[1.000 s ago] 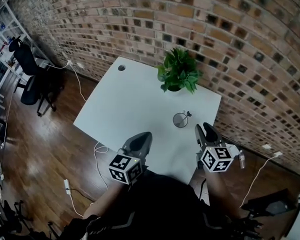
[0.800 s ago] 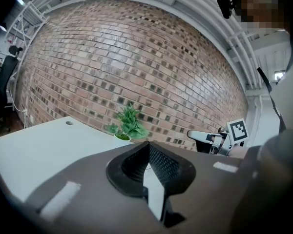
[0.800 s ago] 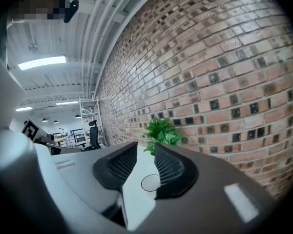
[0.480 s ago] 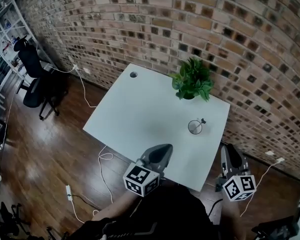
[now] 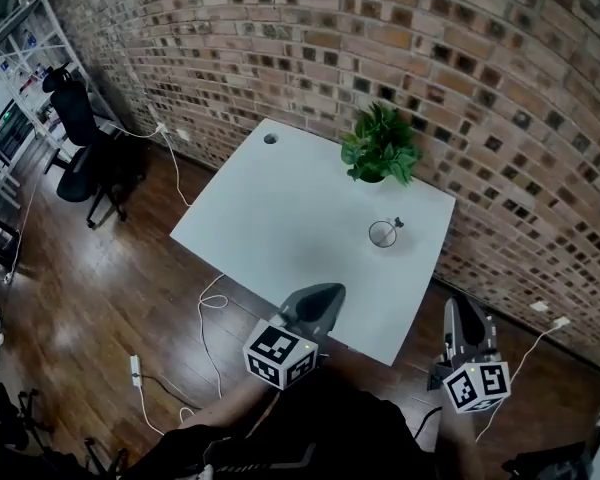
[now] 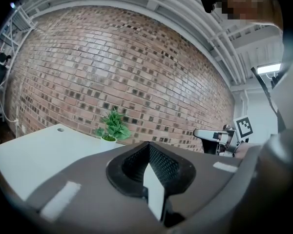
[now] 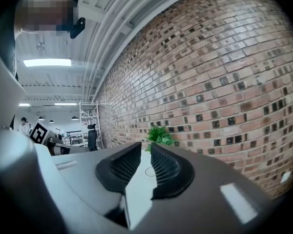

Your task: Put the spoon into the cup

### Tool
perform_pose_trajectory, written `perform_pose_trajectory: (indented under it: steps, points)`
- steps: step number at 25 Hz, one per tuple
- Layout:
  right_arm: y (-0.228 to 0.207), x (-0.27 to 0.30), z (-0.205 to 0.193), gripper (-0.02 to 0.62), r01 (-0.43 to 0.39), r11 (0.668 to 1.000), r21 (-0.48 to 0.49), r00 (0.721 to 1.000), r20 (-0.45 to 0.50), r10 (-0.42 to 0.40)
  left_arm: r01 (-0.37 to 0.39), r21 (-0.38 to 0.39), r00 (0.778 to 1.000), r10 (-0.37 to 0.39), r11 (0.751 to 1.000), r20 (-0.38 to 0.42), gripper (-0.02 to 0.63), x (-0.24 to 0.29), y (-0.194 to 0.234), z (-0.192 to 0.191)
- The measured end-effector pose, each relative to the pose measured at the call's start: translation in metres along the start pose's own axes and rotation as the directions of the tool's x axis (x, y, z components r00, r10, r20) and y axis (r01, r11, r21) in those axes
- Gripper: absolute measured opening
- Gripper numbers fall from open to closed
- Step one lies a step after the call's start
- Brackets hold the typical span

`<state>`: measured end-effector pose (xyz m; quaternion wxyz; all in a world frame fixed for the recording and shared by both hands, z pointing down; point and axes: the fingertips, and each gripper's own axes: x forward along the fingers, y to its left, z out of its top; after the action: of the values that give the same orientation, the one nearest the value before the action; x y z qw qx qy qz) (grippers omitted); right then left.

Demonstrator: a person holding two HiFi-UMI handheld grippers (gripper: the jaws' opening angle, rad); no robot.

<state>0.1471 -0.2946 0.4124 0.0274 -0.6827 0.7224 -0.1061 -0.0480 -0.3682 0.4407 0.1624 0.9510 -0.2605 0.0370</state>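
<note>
A small clear cup [image 5: 383, 233] stands on the white table [image 5: 280, 218] near its right edge. The dark end of the spoon [image 5: 398, 223] sticks out over the cup's far rim. Both grippers hang at the near side, well short of the cup. My left gripper [image 5: 328, 292] is over the table's front edge with its jaws together and nothing in them. My right gripper [image 5: 461, 306] hangs past the front right corner; its jaws have just been closing, a narrow gap remains and nothing is between them. In the right gripper view the cup's rim [image 7: 151, 171] shows faintly beyond the jaws.
A potted green plant [image 5: 380, 146] stands at the table's back edge by the brick wall [image 5: 430, 58]. A round cable hole [image 5: 270, 138] is at the far left corner. An office chair [image 5: 85, 133] and cables [image 5: 205, 298] are on the wooden floor to the left.
Both grippers have drawn back from the cup towards the person. The right one left the table's front edge and now hangs past the corner, its jaws narrower. The cup and spoon stayed put.
</note>
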Motion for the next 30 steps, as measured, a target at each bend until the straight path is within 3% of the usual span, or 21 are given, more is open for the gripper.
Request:
perform_pose_trajectory:
  steps: [7,11,16,26,30]
  points:
    - [-0.028,-0.074,0.01,0.064,-0.112,0.994,0.02,0.994,0.018,0.111,-0.083,-0.011,0.996,0.083,0.997,0.033,-0.008,-0.011,-0.091,-0.021]
    - [-0.048,-0.117,0.008,0.064,-0.149,0.989,0.01,0.989,0.016,0.149,-0.116,0.013,0.993,0.115,0.993,0.038,-0.008,-0.021,-0.135,-0.04]
    - [-0.062,-0.166,0.012,0.063,-0.175,0.984,-0.012,0.984,-0.001,0.175,-0.15,0.022,0.987,0.149,0.988,0.06,-0.008,-0.038,-0.184,-0.037]
    - [-0.058,-0.226,0.024,0.008,-0.183,0.983,0.001,0.982,0.04,0.183,-0.098,0.027,0.992,0.095,0.995,0.087,-0.008,-0.081,-0.25,-0.038]
    - [-0.042,-0.246,0.021,0.008,-0.183,0.983,0.004,0.983,0.035,0.183,-0.056,-0.021,0.993,0.058,0.998,0.103,-0.008,-0.106,-0.271,-0.046]
